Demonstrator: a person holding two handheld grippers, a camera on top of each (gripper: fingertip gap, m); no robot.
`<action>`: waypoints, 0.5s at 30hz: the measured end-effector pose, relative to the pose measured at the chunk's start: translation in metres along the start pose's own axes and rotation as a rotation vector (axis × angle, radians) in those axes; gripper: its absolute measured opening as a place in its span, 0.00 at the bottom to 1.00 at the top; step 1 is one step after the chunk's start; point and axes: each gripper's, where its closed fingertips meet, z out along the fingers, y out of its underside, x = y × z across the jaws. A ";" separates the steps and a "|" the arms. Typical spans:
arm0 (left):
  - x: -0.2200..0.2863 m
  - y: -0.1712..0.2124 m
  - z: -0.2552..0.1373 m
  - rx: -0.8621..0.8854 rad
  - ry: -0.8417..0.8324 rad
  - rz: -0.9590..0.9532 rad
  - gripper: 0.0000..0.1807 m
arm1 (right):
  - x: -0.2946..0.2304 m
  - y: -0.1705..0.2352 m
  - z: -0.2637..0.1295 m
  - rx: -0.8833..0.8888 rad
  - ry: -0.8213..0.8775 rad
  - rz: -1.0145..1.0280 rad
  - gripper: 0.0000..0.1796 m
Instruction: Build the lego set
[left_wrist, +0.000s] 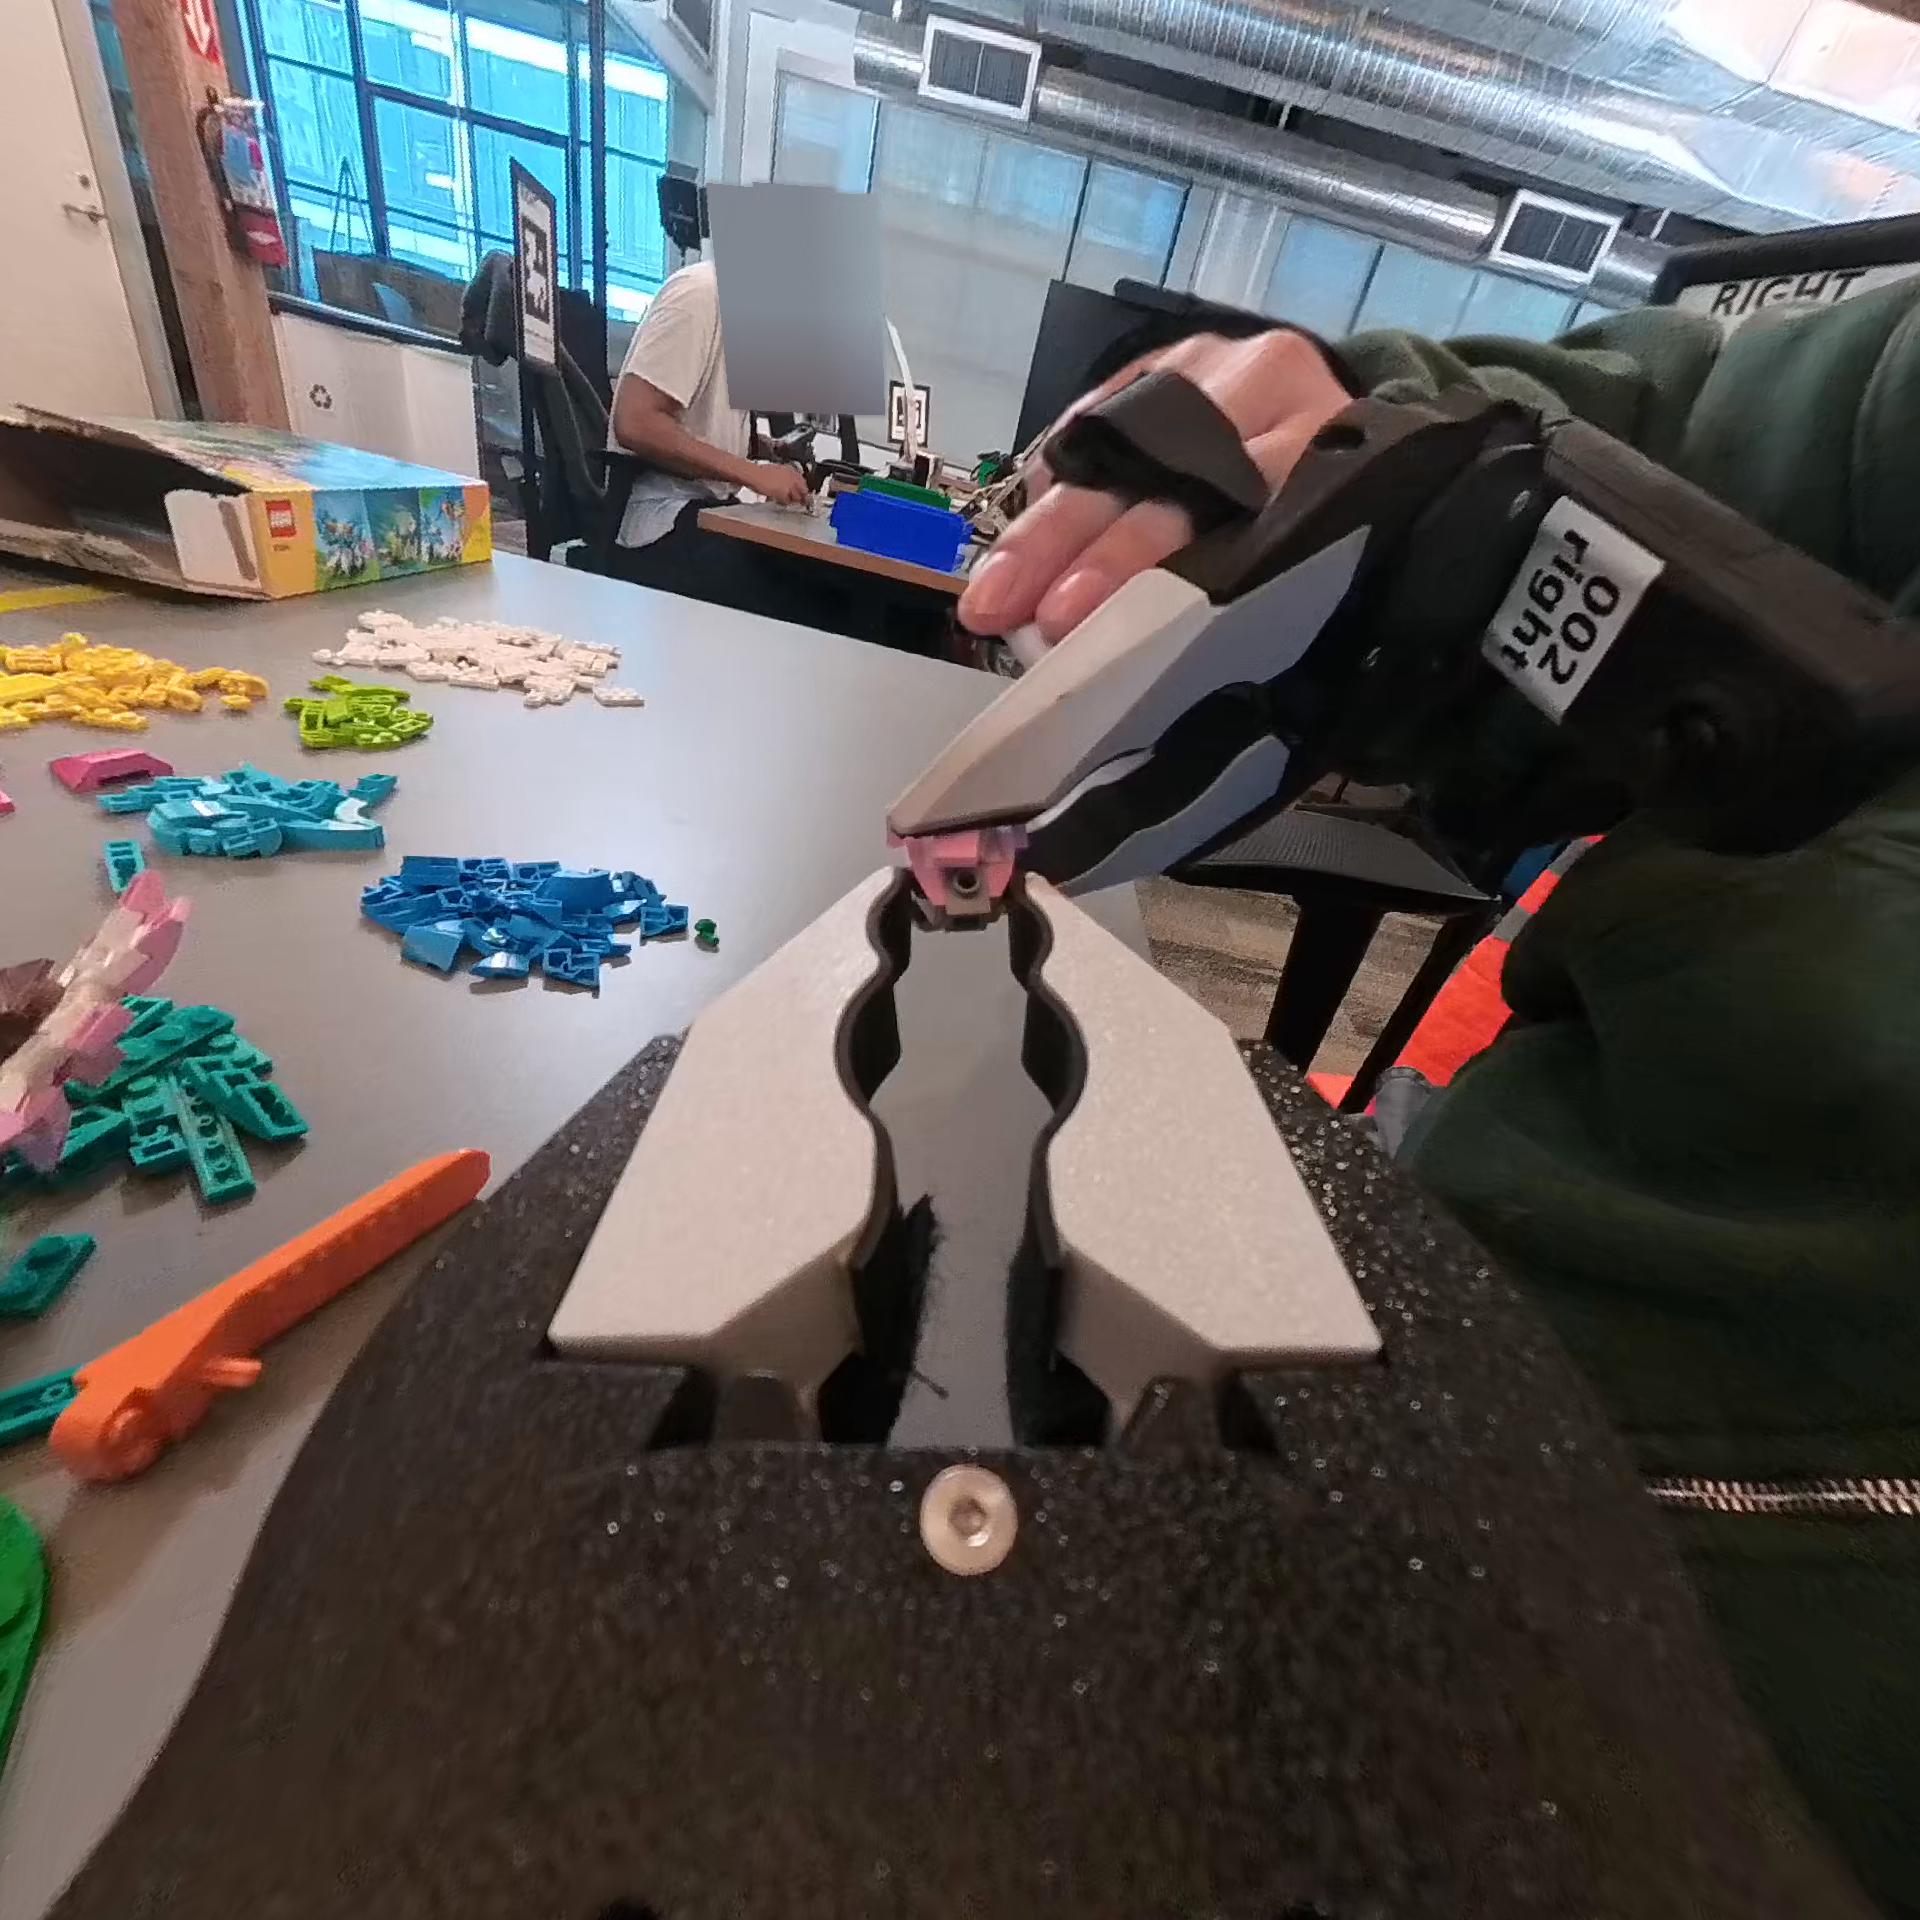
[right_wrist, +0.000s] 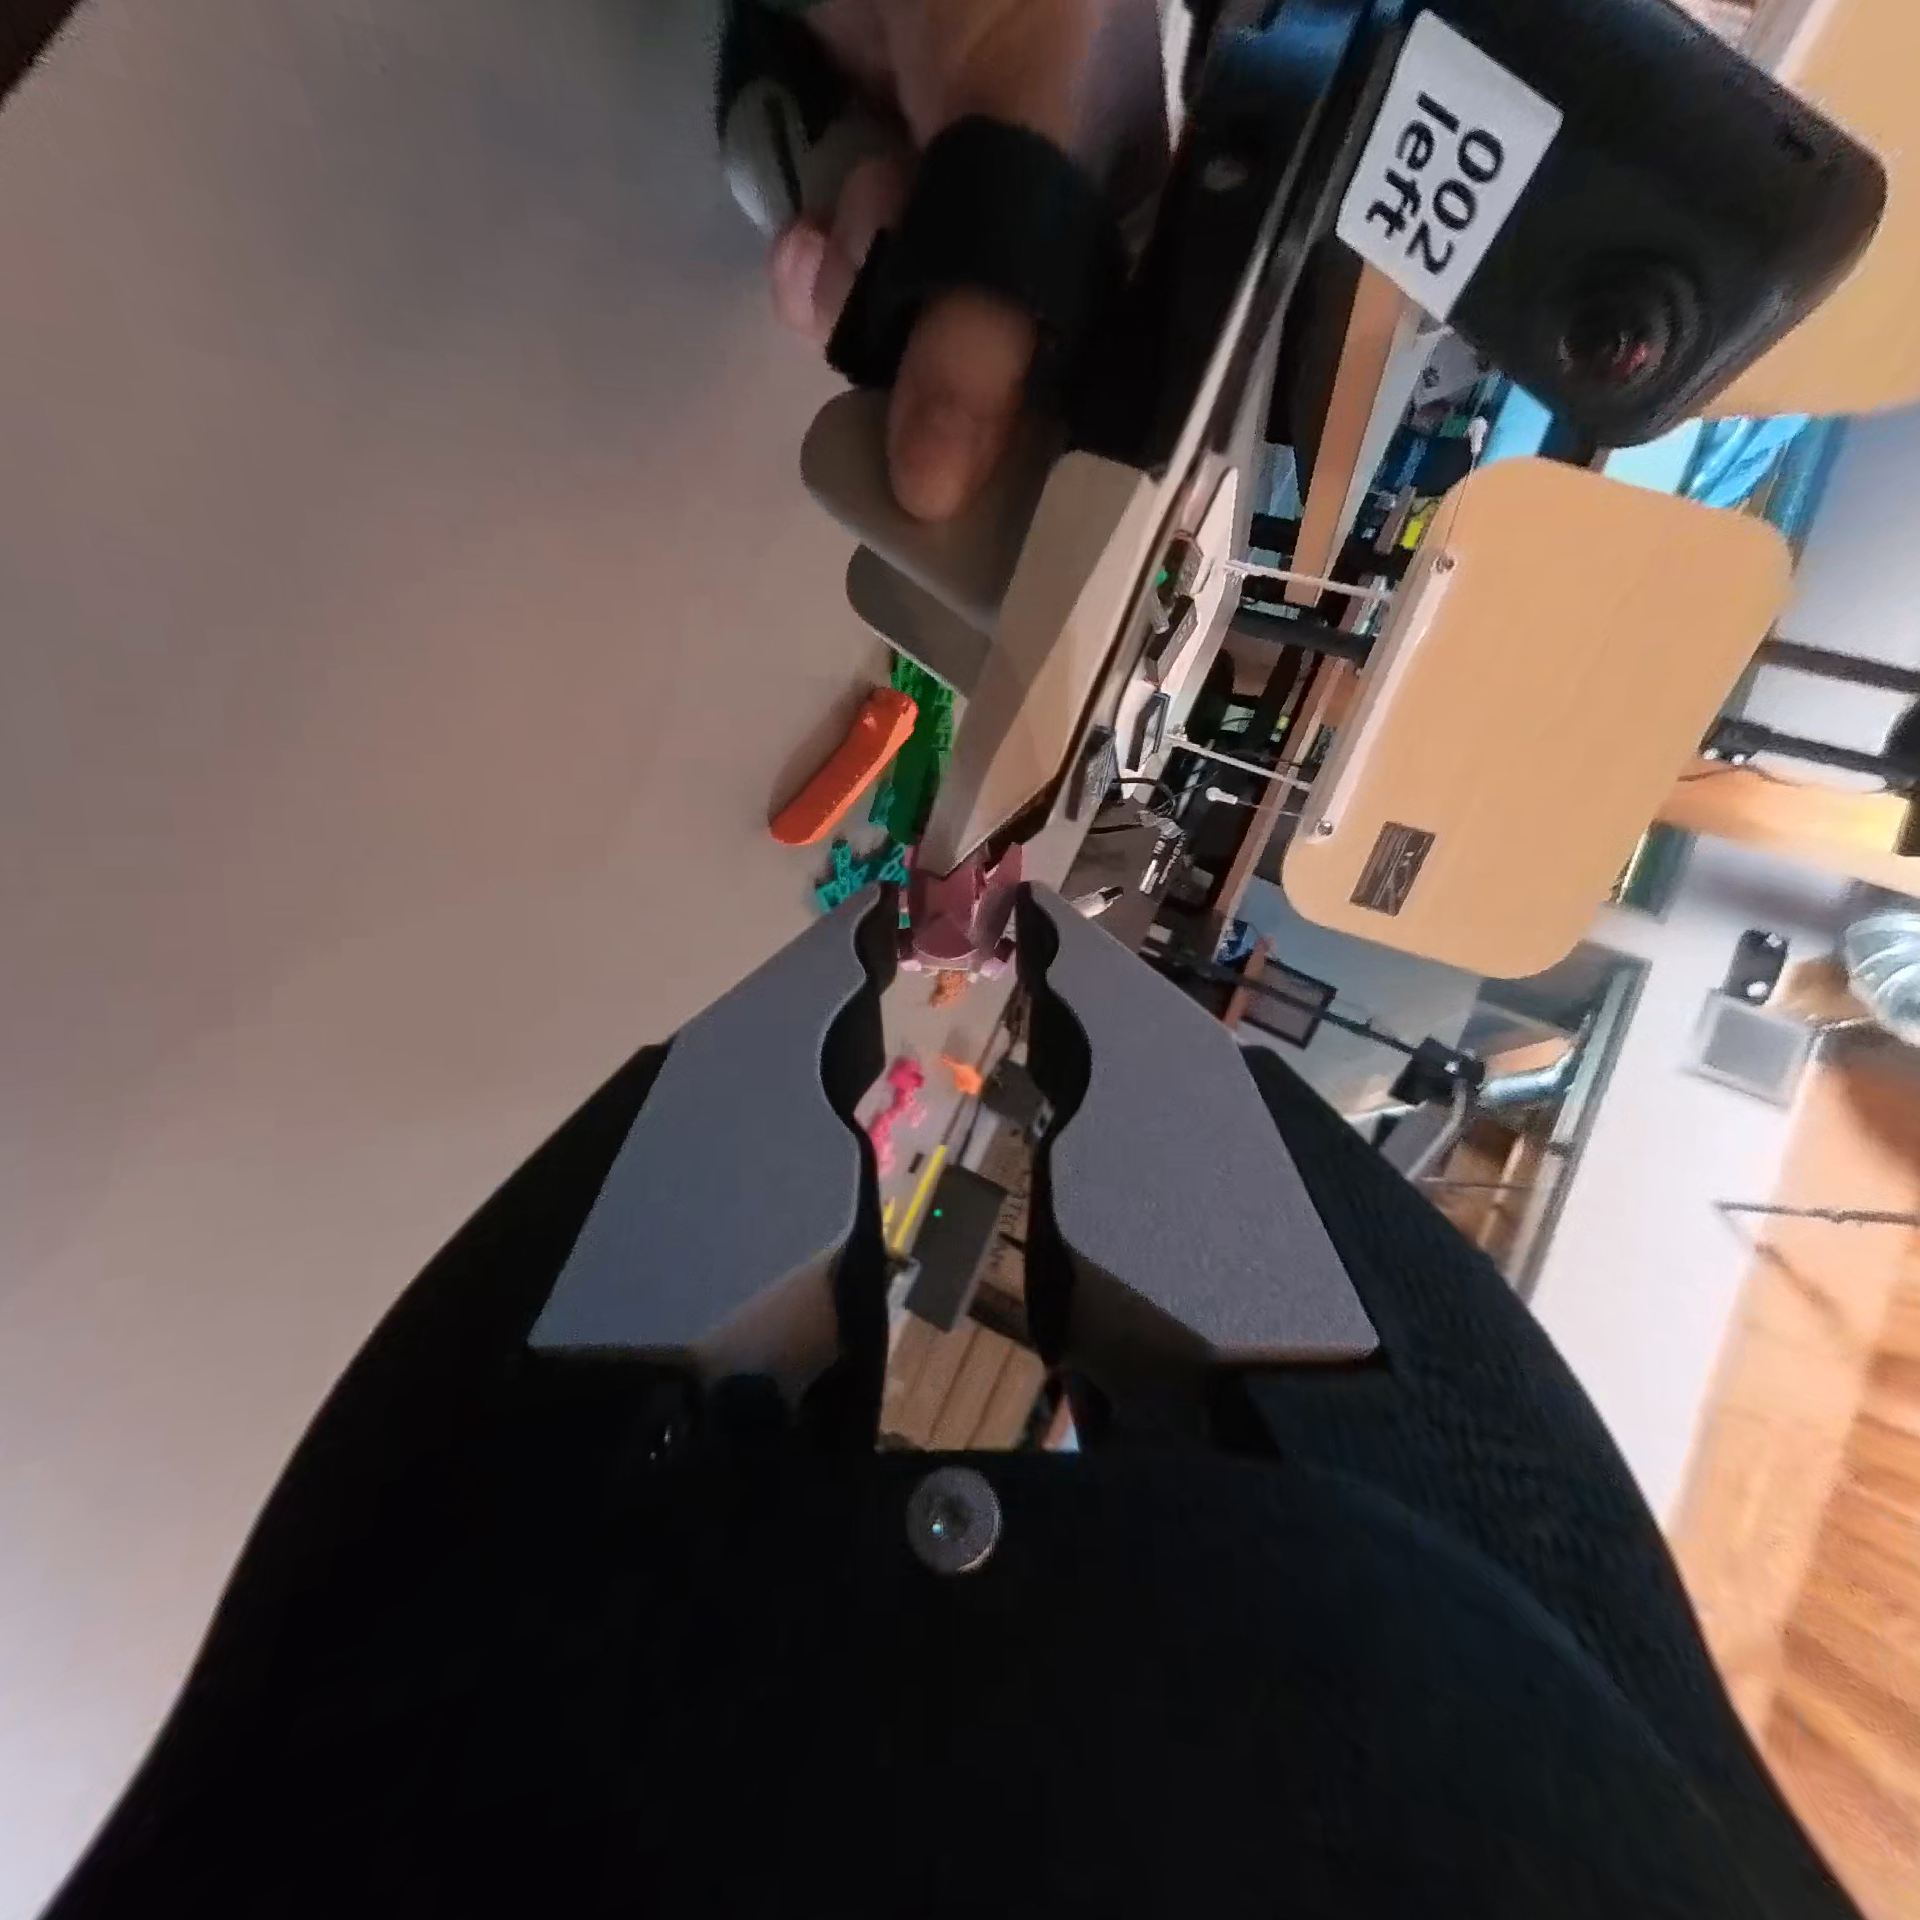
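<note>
A small pink and grey lego assembly (left_wrist: 961, 875) hangs in the air above the grey table (left_wrist: 727, 748). My left gripper (left_wrist: 966, 896) grips it from below, one fingertip on each side. My right gripper (left_wrist: 958, 831) comes in from the upper right and is clamped on the assembly's pink top. In the right wrist view the assembly (right_wrist: 948, 930) sits between the tips of my right gripper (right_wrist: 951, 916), and my left gripper (right_wrist: 971, 847) reaches down onto it from above. Both grippers are shut on it.
Sorted brick piles lie on the table's left half: white (left_wrist: 478, 655), yellow (left_wrist: 104, 681), lime (left_wrist: 358, 717), turquoise (left_wrist: 249, 816), blue (left_wrist: 520, 914), teal (left_wrist: 177, 1101). An orange brick separator (left_wrist: 260, 1320) lies near me. A pink partial build (left_wrist: 94, 997) and the opened set box (left_wrist: 260, 520) are at the left.
</note>
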 end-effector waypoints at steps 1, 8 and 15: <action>0.000 0.000 0.000 0.001 0.000 -0.003 0.09 | 0.000 0.000 0.000 0.011 0.000 0.046 0.11; -0.001 0.000 0.000 -0.001 0.013 -0.036 0.09 | -0.001 0.000 0.000 0.122 -0.046 0.479 0.10; -0.001 0.001 0.001 -0.005 0.017 -0.054 0.09 | -0.002 0.000 0.001 0.176 -0.057 0.660 0.11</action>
